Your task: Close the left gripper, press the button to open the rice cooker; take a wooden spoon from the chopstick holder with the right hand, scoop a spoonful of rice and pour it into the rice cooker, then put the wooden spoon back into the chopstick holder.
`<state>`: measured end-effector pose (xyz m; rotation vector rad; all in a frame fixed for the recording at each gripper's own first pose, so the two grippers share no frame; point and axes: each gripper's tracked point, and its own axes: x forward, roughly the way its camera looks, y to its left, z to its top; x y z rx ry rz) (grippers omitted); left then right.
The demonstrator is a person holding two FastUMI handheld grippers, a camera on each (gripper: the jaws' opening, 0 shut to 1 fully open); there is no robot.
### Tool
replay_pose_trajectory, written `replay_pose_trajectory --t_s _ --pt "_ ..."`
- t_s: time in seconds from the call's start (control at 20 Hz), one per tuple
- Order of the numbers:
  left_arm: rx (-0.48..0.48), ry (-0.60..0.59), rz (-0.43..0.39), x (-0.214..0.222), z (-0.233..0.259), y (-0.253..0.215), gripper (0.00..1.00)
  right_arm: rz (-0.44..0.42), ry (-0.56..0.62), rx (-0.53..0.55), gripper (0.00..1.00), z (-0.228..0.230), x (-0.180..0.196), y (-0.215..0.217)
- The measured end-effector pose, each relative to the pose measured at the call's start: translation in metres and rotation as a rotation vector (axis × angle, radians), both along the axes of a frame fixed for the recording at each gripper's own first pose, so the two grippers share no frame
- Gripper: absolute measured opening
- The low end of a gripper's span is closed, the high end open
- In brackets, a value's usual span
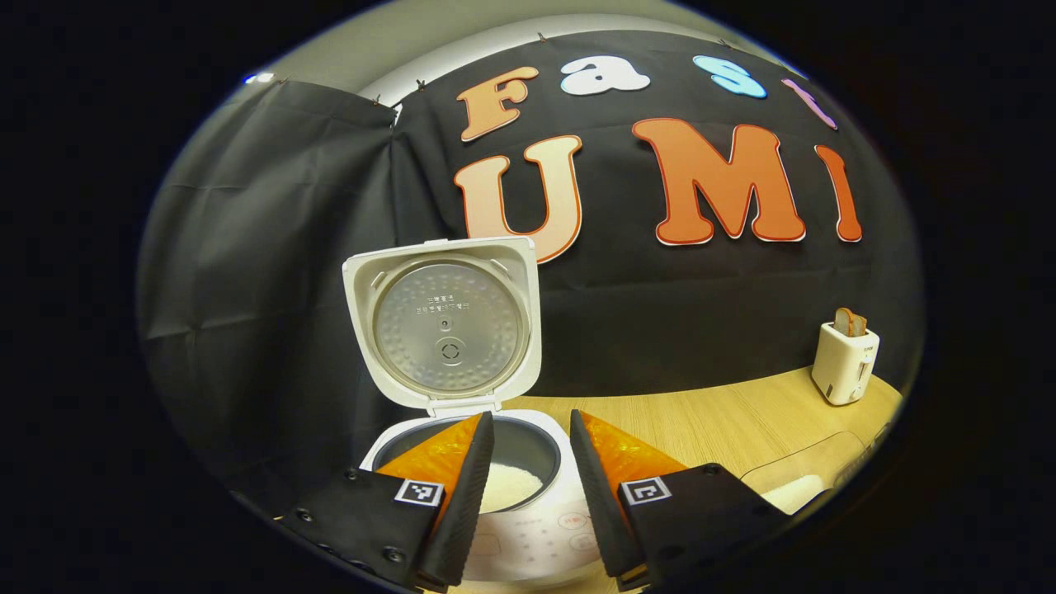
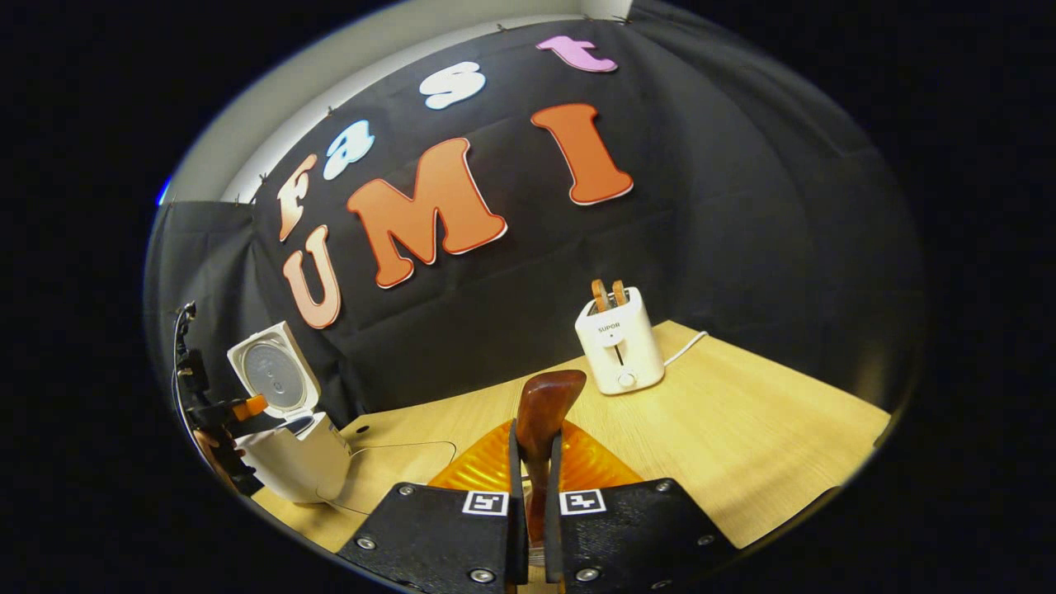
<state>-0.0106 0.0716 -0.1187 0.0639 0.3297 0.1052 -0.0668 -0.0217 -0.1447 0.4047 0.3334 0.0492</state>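
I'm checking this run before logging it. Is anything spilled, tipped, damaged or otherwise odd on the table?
Nothing stands out. The rice cooker stands upright with its lid swung fully open and white rice inside the pot. The toaster is upright with two slices in its slots. The right gripper is shut on the wooden spoon, held upright. No spill shows on the table.

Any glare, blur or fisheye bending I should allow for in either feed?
Left gripper view: sharp, soft glare on the rice cooker lid's metal plate, table edge bowed. Right gripper view: wooden spoon crisp between the fingers, toaster leaning, rim dim.
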Motion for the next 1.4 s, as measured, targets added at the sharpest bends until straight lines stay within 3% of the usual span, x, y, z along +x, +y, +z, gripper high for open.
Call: replay_pose_trajectory --t_s 0.1,0.5,0.75,0.9,0.95,1.0,1.2,1.25,1.3,1.35,1.4 --pt "-0.004 -0.003 0.0 0.0 -0.001 0.002 0.67 -0.003 -0.031 -0.02 0.08 0.013 0.003 0.001" --pt "-0.006 -0.001 0.015 -0.001 -0.007 0.012 0.62 -0.017 -0.158 -0.062 0.08 0.063 0.017 0.008" --pt "-0.009 -0.015 0.01 -0.006 -0.006 0.017 0.72 0.011 -0.214 -0.065 0.08 0.087 0.026 0.025" --pt "0.002 -0.028 0.018 -0.01 -0.001 0.025 0.86 0.027 -0.257 -0.05 0.08 0.104 0.03 0.037" --pt "0.006 -0.03 0.023 -0.013 -0.001 0.027 0.87 0.038 -0.272 -0.045 0.12 0.11 0.032 0.043" --pt "0.005 -0.036 0.025 -0.013 0.002 0.03 0.89 0.045 -0.289 -0.035 0.08 0.117 0.034 0.05" --pt "0.012 -0.062 0.044 -0.026 0.005 0.043 0.91 0.087 -0.331 -0.016 0.08 0.131 0.039 0.076" --pt "0.02 -0.066 0.052 -0.027 0.007 0.048 0.87 0.102 -0.337 -0.007 0.08 0.133 0.041 0.084" --pt "0.025 -0.071 0.06 -0.028 0.009 0.053 0.91 0.112 -0.344 0.002 0.08 0.135 0.042 0.092" --pt "0.03 -0.076 0.065 -0.031 0.01 0.056 0.87 0.123 -0.346 0.005 0.08 0.135 0.044 0.099" --pt "0.035 -0.08 0.073 -0.034 0.011 0.06 0.92 0.13 -0.343 0.003 0.12 0.132 0.045 0.104"
